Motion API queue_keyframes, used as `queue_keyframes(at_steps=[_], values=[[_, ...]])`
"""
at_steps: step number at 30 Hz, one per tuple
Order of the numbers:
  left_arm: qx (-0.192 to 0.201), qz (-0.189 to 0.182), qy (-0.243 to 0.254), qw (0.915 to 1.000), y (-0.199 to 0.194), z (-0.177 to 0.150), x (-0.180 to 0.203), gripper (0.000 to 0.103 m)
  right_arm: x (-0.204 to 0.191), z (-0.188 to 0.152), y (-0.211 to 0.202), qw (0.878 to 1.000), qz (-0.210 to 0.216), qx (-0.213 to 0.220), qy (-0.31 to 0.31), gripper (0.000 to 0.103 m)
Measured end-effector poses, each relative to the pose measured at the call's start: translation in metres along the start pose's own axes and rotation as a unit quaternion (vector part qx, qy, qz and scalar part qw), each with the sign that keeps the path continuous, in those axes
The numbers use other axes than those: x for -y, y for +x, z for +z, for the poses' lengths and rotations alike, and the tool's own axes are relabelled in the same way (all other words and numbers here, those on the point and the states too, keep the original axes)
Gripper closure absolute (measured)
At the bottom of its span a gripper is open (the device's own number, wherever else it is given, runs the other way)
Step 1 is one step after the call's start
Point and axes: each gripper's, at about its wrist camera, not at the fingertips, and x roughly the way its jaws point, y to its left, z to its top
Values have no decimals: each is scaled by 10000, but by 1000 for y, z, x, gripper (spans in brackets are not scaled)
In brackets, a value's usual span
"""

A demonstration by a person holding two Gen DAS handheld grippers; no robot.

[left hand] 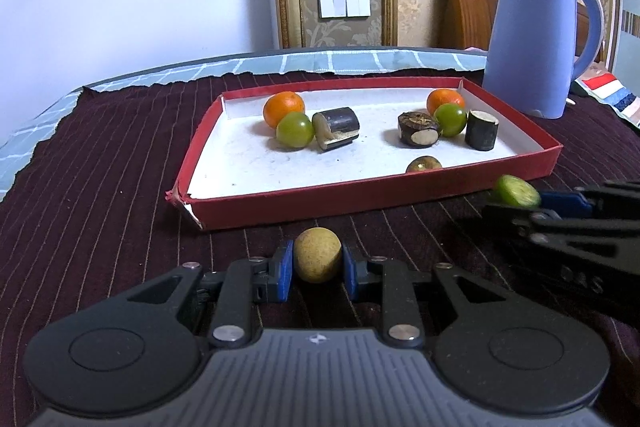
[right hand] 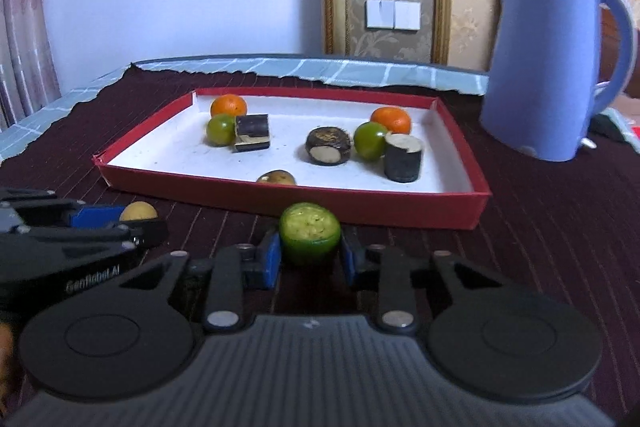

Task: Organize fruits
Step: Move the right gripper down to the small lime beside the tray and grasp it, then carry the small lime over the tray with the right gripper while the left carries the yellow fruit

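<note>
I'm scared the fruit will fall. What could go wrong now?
The round tan fruit is pinched only at its sides by the left gripper, so it might slip out. The green fruit in the right gripper might bump the red tray's front wall.

both wrist views low, facing shared tray (left hand: 380, 193)

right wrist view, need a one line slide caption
Right gripper shut on a cut green fruit before the red tray of sorted fruit.
</note>
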Motion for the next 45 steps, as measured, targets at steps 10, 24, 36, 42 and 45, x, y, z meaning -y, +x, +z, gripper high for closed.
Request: queue_keyframes(at_steps=[10, 24, 36, 42, 45], values=[[45, 90, 6, 9999, -4, 2, 7, 78, 11, -16, -34, 9997, -102, 196, 74, 74], [147, 142, 73, 9998, -8, 10, 10, 78, 11, -17, -37, 9994, -119, 280, 148, 74], [187, 185, 93, 9996, -7, 18, 14, 78, 15, -16, -37, 9990, -178, 328, 247, 74], [188, 186, 129, 9996, -5, 22, 17, 78, 17, -7, -36, 9986, -208, 415, 263, 74], [200, 198, 122, 9995, -4, 24, 17, 78, 17, -5, -36, 9984, -209, 446, 265, 74]])
